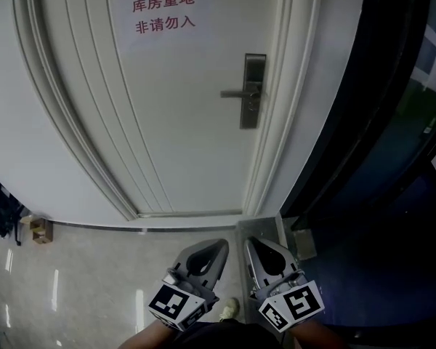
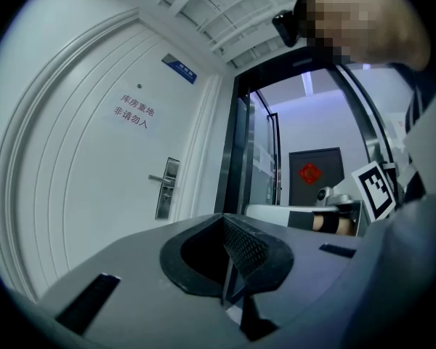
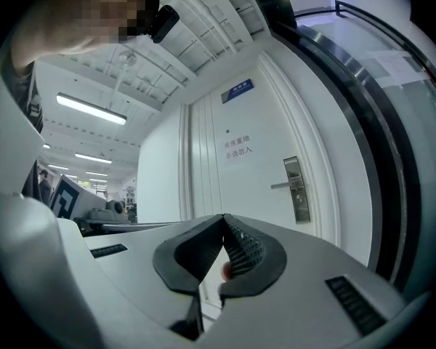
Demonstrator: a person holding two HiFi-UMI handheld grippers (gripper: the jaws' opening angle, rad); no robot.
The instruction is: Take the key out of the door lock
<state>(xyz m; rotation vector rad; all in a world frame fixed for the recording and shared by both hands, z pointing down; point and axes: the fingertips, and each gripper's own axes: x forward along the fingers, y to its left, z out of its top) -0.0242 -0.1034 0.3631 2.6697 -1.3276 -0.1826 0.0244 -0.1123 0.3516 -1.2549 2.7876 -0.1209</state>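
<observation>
The key is too small for me to pick out from here; all I can place is the lock plate (image 1: 253,91), a tall metal strip on the right side of the white door (image 1: 182,122), with the lever handle (image 1: 235,93) sticking out to its left; any key would be lost in the detail just under that lever.

Both tools are held low and well short of the lock plate, side by side and pointing toward the foot of the door; the left tool (image 1: 220,244) is clenched, its ribbed pads meeting at the tip with nothing between them in its own view (image 2: 224,221); the right tool (image 1: 251,241) is likewise closed tip to tip and carries nothing (image 3: 224,218); their marker cubes (image 1: 176,302) sit nearest me.

Up and left of the lock plate a paper notice (image 1: 163,13) with red characters is stuck to the door; higher up, a small blue sign (image 2: 179,68) sits by the top of the frame; the moulded white frame (image 1: 287,122) runs just right of the lock plate, and beyond it stands a dark glass partition (image 1: 378,122).

Below the lock plate the floor (image 1: 80,282) is pale, glossy tile catching streaks of light; a small cardboard box (image 1: 40,229) sits far to the left against the wall; a shoe (image 1: 229,310) shows between the tools; strip lights (image 3: 91,109) line the ceiling of the room to the left.
</observation>
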